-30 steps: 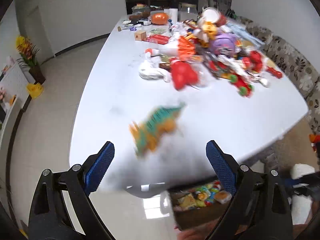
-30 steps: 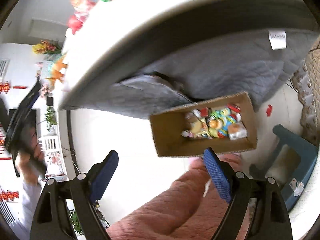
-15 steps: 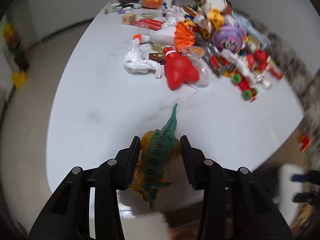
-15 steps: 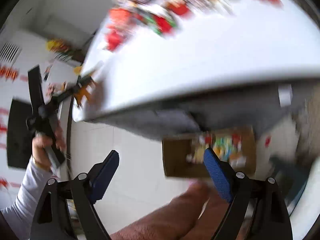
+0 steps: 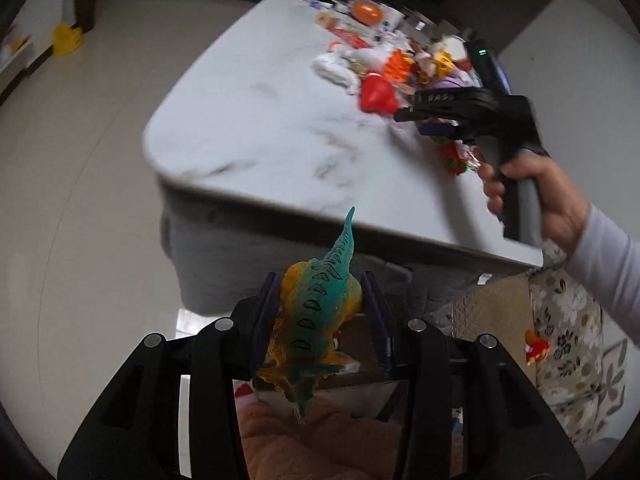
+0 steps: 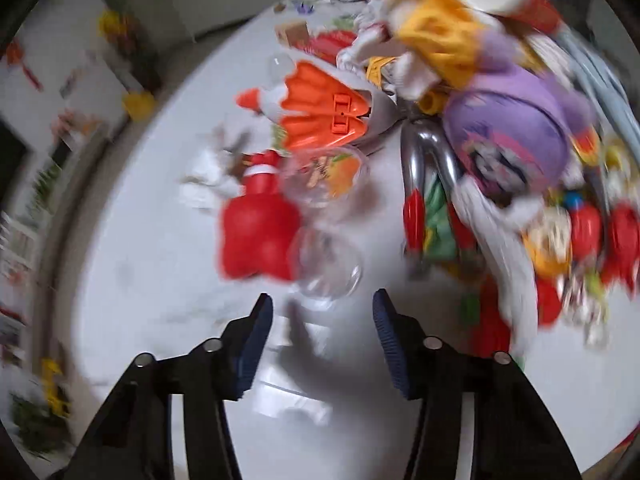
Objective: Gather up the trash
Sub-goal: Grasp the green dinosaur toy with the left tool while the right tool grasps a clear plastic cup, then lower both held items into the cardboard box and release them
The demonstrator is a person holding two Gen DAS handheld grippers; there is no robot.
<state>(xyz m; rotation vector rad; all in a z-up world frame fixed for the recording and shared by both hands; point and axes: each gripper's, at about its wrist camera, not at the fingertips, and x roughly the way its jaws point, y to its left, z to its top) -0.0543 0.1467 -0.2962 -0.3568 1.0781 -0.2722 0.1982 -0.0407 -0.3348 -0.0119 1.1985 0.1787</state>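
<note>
My left gripper point(image 5: 320, 300) is shut on a teal and orange toy dinosaur point(image 5: 316, 312), held off the near edge of the white table point(image 5: 256, 136), above a cardboard box point(image 5: 356, 336) that is mostly hidden behind it. My right gripper point(image 6: 322, 320) is open and empty above the table point(image 6: 160, 280), just short of a clear plastic cup point(image 6: 326, 268) and a red toy point(image 6: 256, 236). It also shows in the left wrist view point(image 5: 432, 120) over the toy pile.
A dense pile of toys point(image 6: 500, 140) covers the far and right part of the table, with an orange fin-shaped toy point(image 6: 320, 112) and a purple ball point(image 6: 508, 136). A floral sofa point(image 5: 568, 328) stands right of the table. Tiled floor point(image 5: 80, 200) lies to the left.
My left gripper carried the dinosaur off the table edge to above the box. My right gripper swung up from below the table to over the toy pile.
</note>
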